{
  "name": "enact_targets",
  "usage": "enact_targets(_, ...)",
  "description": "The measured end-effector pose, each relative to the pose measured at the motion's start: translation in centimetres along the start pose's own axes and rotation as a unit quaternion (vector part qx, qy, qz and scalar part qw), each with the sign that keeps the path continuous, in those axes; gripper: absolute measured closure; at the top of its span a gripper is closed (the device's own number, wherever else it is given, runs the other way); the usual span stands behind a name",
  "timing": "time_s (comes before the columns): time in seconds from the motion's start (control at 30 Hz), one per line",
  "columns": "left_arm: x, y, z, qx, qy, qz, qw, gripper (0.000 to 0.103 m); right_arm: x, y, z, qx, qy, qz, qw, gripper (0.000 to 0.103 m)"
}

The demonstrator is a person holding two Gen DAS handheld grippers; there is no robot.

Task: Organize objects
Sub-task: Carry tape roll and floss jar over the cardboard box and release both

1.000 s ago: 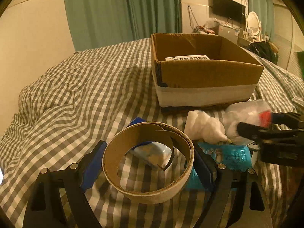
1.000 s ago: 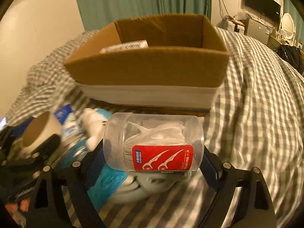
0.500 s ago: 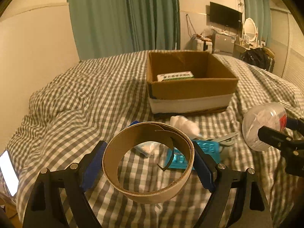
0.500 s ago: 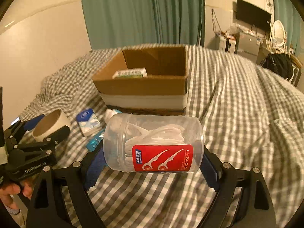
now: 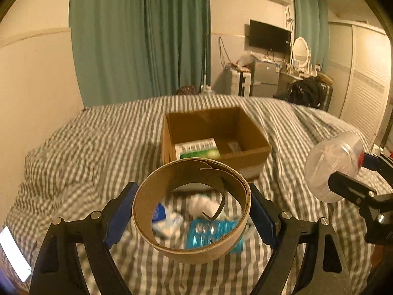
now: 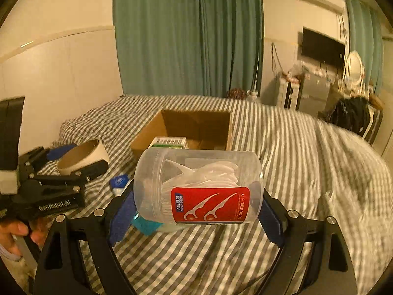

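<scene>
Left gripper (image 5: 191, 211): closed on a cardboard ring (image 5: 191, 250), blue pads pressed against its two sides, ring held clear above the bed (image 5: 98, 147). An inner strip of the ring has peeled loose and curls inward.

Right gripper (image 6: 197, 209): closed on a clear plastic jar (image 6: 196, 184) of white floss picks, jar lying sideways between the pads, red label facing the camera, also held above the bed.

Cardboard box (image 5: 253, 152): open, resting on the checked bedcover near the middle of the bed. It holds a green-and-white packet (image 5: 196, 148) against its left wall; a second small item beside it is too blurred to identify.

Bedcover in front of the box, toward the near edge: a blue-and-white pouch (image 5: 164, 221), a white wad (image 5: 201, 202) and a teal blister pack (image 5: 208, 233), lying close together. Contact between them cannot be determined.

A lit phone (image 5: 13, 253) lies at the near left edge of the bed. A person's hand (image 6: 14, 233) grips the left gripper's handle.
</scene>
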State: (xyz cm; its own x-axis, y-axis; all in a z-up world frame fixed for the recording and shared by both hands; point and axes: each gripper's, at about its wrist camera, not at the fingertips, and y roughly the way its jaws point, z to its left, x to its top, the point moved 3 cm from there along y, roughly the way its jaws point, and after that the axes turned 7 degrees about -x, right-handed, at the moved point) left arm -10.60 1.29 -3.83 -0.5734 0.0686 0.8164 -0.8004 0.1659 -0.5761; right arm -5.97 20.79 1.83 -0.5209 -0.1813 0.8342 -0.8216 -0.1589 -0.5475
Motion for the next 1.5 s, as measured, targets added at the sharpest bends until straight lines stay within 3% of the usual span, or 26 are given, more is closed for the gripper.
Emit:
enact_targets(0.1, 2.6, 0.3, 0.3, 0.001, 0.006, -0.015, 0.9999, 0.015, 2.2, -0.1, 0.1, -0.017, -0.026, -0.027, 0.999, 0.015)
enact_targets(0.33, 8.5, 2.7, 0.8, -0.006, 0.013, -0.049, 0.9987, 0.015, 8.4, 2.2, 0.2, 0.009, -0.039, -0.067, 0.997, 0.015)
enact_targets(0.53, 10.9, 7.3, 1.5, 0.012, 0.022, -0.045, 0.9987, 0.015, 11.6, 6.1, 0.0, 0.012, -0.047, -0.077, 0.996, 0.015)
enact_targets(0.8, 10.3, 14.4, 2.6, 0.028, 0.028, -0.01, 0.9992, 0.015, 13.0, 13.6, -0.1, 0.014, -0.039, -0.053, 0.998, 0.015)
enact_targets(1.0, 9.0, 18.9, 2.7, 0.017, 0.017, 0.017, 0.9996, 0.015, 12.7, 18.6, -0.3, 0.017, -0.039, -0.028, 0.999, 0.015)
enact_targets(1.27, 8.1, 21.7, 2.0, 0.021, 0.048, 0.032, 0.9981, 0.015, 12.0, 23.4, -0.4, 0.02, -0.033, -0.003, 0.999, 0.015)
enact_targets(1.5, 7.2, 21.9, 1.7, 0.011, 0.047, 0.038, 0.9981, 0.013, 11.8, 23.9, 0.8, 0.022, -0.032, 0.003, 0.999, 0.015)
